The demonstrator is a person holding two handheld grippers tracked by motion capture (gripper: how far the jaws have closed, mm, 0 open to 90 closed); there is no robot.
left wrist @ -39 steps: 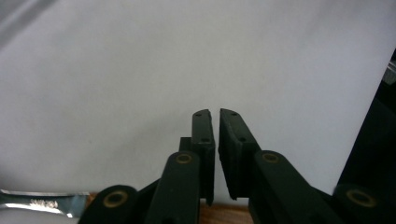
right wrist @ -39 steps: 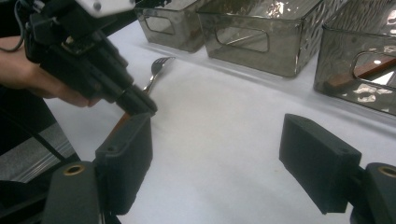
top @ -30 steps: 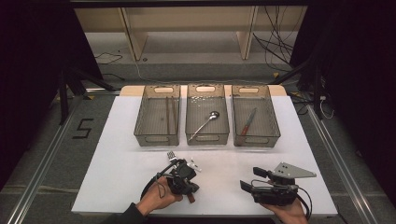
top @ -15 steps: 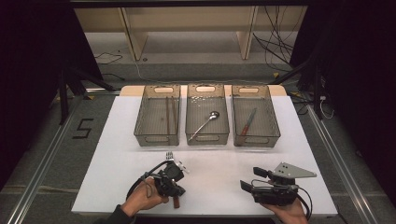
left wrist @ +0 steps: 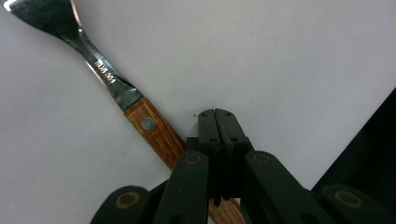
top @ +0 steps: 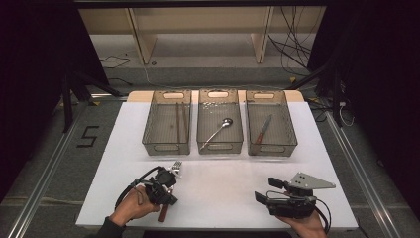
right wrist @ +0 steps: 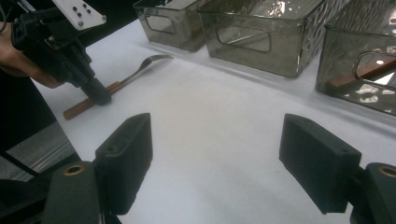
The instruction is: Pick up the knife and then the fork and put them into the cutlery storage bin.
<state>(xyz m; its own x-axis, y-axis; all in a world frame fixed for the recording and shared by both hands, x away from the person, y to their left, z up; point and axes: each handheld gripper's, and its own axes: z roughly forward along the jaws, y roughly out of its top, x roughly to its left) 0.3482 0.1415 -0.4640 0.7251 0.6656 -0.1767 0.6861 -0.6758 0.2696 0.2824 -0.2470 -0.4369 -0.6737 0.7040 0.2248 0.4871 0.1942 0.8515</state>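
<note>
On the near edge of the white table (top: 213, 198), the left gripper (top: 167, 194) is held low in the person's left hand (top: 130, 208). Its jaws are drawn narrow, pressed together, and set down against the wooden handle of a fork (left wrist: 140, 114) that lies flat on the table. In the left gripper view the handle passes under the closed jaw tips, and the steel neck runs away to the upper left. Whether the handle is actually clamped cannot be told. In the right gripper view the same fork (right wrist: 116, 84) is seen lying on the white surface with the left gripper (right wrist: 100, 95) pressed onto its handle, tines pointed toward the bins.

To the right of the fork, well apart from it, the right gripper (top: 265, 191) is held in the right hand (top: 309, 228) at the near edge of the table. Its jaws stand wide, with nothing between them, as seen in the right gripper view (right wrist: 217, 163).

Beyond the fork, three clear plastic bins stand in a row. The left bin (top: 167, 144), nearest the fork, holds a pair of dark chopsticks (top: 182, 121). The middle bin (top: 220, 145) holds a spoon (top: 218, 131) laid diagonally. The right bin (top: 272, 146), farthest from the fork, holds a knife (top: 263, 129) with a wooden handle.
</note>
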